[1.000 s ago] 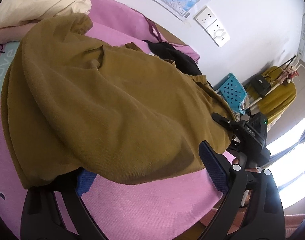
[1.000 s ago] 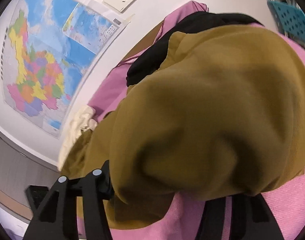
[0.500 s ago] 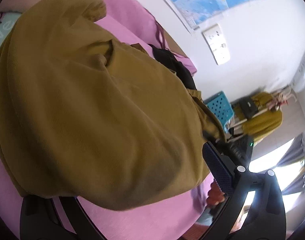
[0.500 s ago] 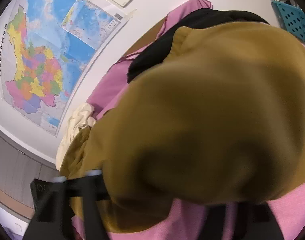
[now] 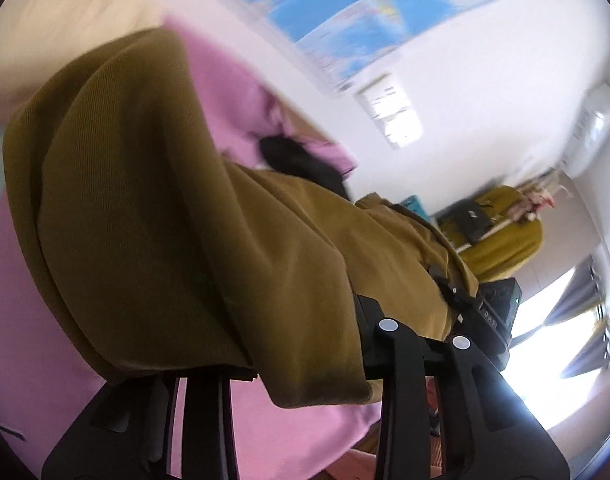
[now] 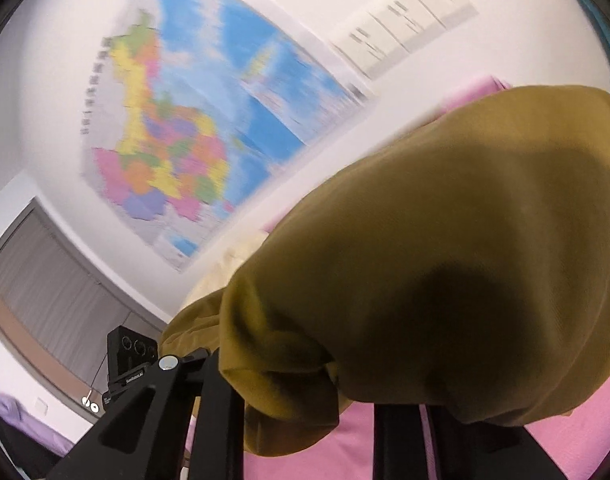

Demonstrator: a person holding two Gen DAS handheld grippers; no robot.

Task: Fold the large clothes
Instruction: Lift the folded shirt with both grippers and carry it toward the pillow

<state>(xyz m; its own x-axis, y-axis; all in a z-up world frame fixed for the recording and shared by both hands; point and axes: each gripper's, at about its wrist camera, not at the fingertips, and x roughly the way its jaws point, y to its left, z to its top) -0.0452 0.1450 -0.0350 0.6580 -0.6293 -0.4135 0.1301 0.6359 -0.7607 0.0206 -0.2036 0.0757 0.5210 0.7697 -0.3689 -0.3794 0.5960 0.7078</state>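
Observation:
A large mustard-brown garment [image 5: 165, 216] drapes over both grippers above a pink bed sheet [image 5: 57, 364]. My left gripper [image 5: 289, 360] is shut on the garment's lower edge; its fingertips are hidden by the cloth. In the right wrist view the same garment [image 6: 445, 264] bulges over my right gripper [image 6: 305, 396], which is shut on a bunched fold of it. The right gripper's camera body [image 5: 493, 320] shows at the right of the left wrist view, under the cloth.
A black garment [image 5: 301, 160] and a cream blanket [image 5: 65, 12] lie at the bed's far side. A wall map [image 6: 193, 120] and sockets [image 5: 393, 116] hang behind. A yellow garment [image 5: 501, 240] hangs on a rack by a bright window.
Both grippers have lifted and tilted upward with the garment; the views now show more wall and map. The left jaws, spread apart earlier, have closed on the cloth's edge.

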